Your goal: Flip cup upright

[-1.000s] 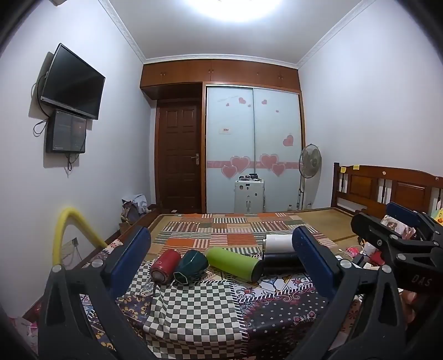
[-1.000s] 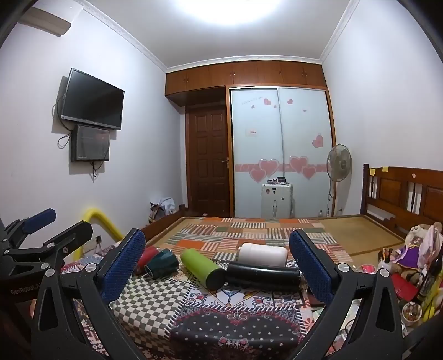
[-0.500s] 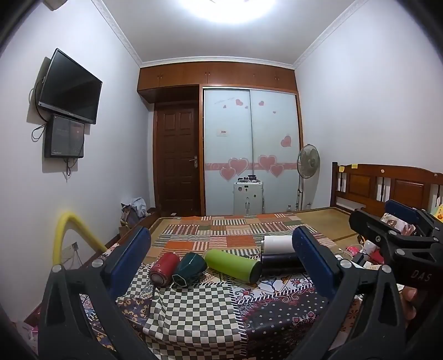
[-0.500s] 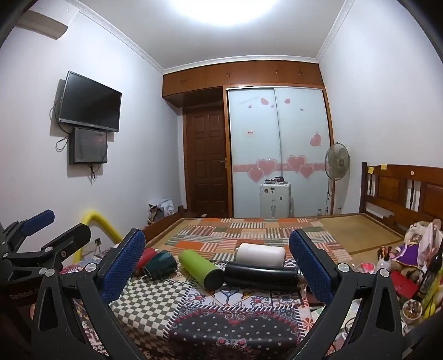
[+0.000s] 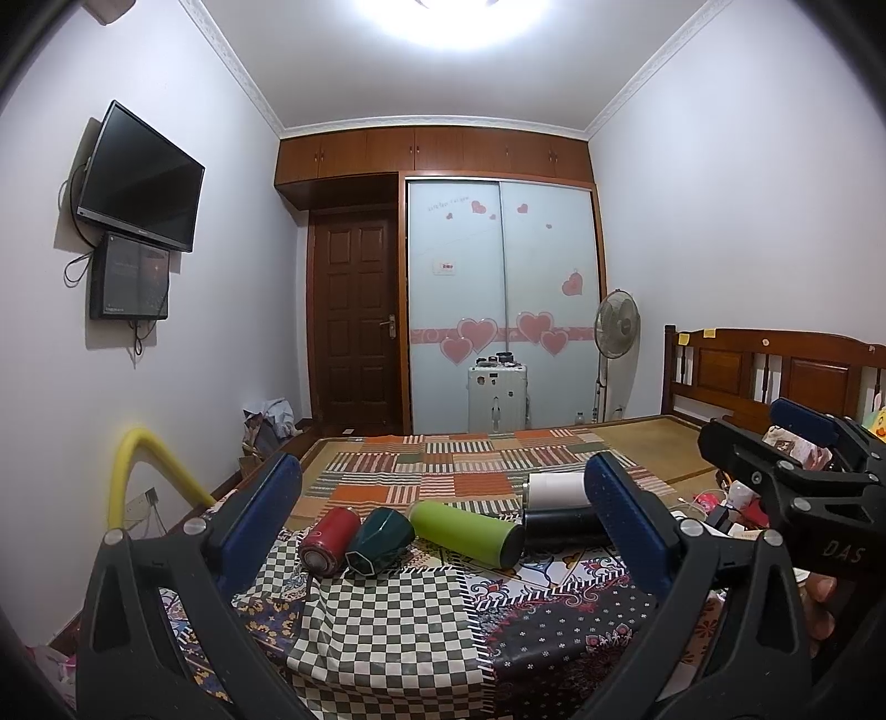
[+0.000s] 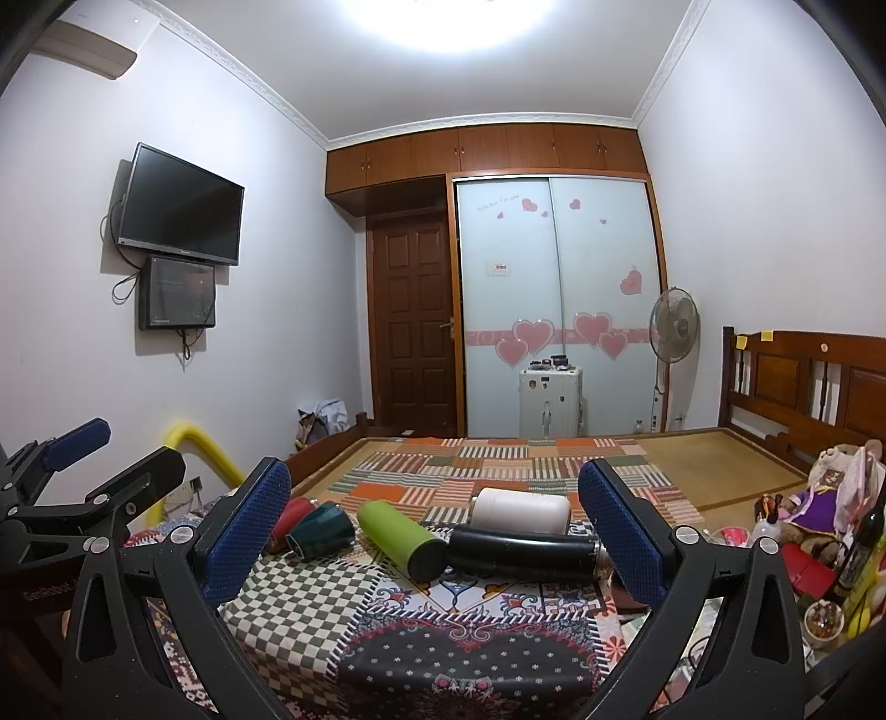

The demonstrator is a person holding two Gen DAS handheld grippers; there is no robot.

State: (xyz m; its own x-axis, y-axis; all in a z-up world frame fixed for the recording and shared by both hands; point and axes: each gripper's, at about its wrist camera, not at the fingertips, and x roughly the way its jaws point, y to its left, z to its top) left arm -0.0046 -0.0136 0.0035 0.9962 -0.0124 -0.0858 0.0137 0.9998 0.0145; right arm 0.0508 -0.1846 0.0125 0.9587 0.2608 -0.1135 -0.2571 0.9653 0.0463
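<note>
Bright ceiling light [image 5: 448,22] blown out, glare overhead; walls evenly lit, soft shadows. Strong fisheye bending, dark vignette corners. Focus sharp throughout.

This is a bedroom in a home; a wooden bed headboard [image 5: 775,365] stands at the right, and a patchwork bedspread [image 5: 465,459] covers the sleeping surface; a sliding-door wardrobe [image 6: 559,299] with pink heart stickers fills the far wall beside a dark wooden door [image 6: 415,327]; a flat television [image 6: 180,207] hangs on the left wall; a pedestal fan [image 6: 673,327] stands in the corner; a stuffed toy [image 6: 819,498] lies by the headboard.
</note>
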